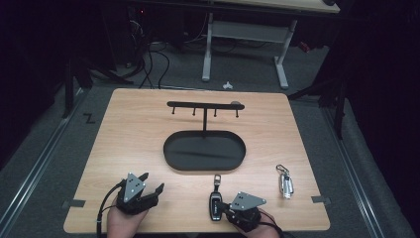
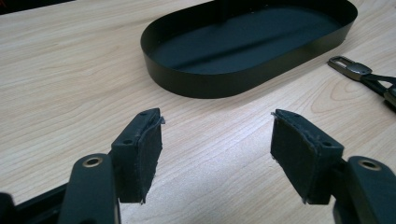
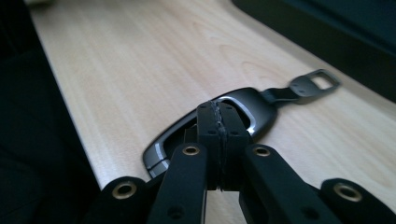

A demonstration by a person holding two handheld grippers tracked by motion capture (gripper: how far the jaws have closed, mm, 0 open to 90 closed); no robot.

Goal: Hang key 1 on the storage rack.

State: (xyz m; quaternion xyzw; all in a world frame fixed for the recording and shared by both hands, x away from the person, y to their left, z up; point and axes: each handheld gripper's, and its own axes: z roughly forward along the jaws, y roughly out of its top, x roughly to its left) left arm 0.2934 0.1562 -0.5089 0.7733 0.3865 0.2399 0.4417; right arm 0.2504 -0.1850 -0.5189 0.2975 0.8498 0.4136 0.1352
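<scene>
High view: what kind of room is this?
Probably a lab or workshop: a wooden table on grey carpet, tangled cables on the floor behind, and another desk on white legs.

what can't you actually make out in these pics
- Car key fob, right gripper view: the closed jaws of the right gripper cover its middle, so whether they pinch it or merely sit in front of it is unclear.
- Fob face, high view: markings too small to read.
- Silver key ring, high view: too small to tell its parts.
- Black tray, left gripper view: its stand is cut off by the top edge.
</scene>
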